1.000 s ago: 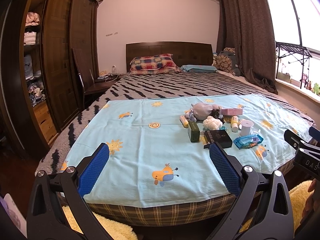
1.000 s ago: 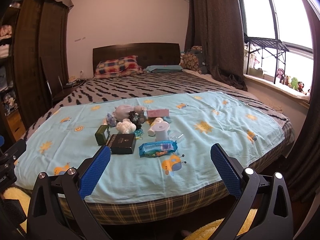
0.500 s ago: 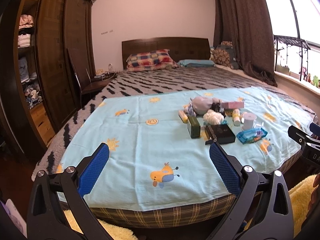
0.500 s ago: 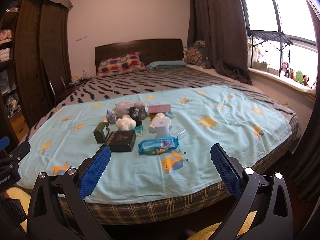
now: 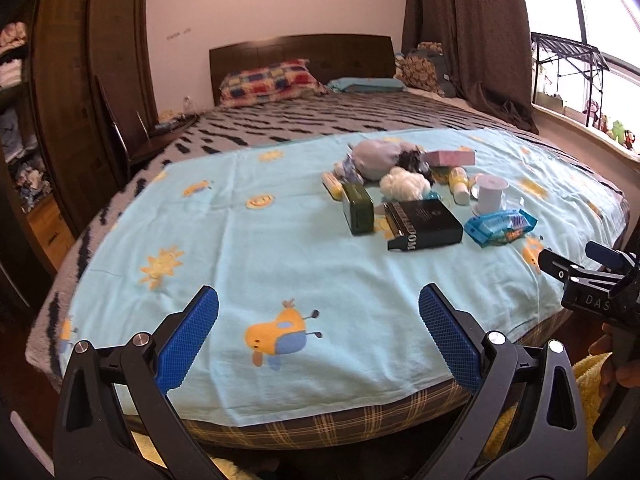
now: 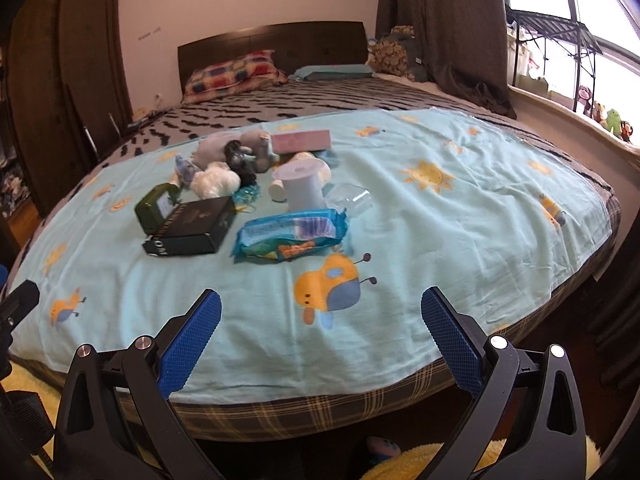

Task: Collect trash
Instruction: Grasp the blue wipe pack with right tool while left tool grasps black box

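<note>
Left gripper (image 5: 318,335) and right gripper (image 6: 321,336) with blue-padded fingers spread wide and empty, crinkled blue plastic wrapper (image 6: 291,235) among clutter on light-blue cartoon-print sheet (image 6: 460,220), well beyond both

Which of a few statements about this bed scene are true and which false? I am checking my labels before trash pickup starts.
1. Both grippers are open and empty. True: left gripper, right gripper.
2. The blue wipes pack lies nearest the right gripper. True.
3. The black box stands upright. False: it lies flat on the light blue sheet.
4. The pink box is in front of the pile. False: it lies at the headboard side.
</note>
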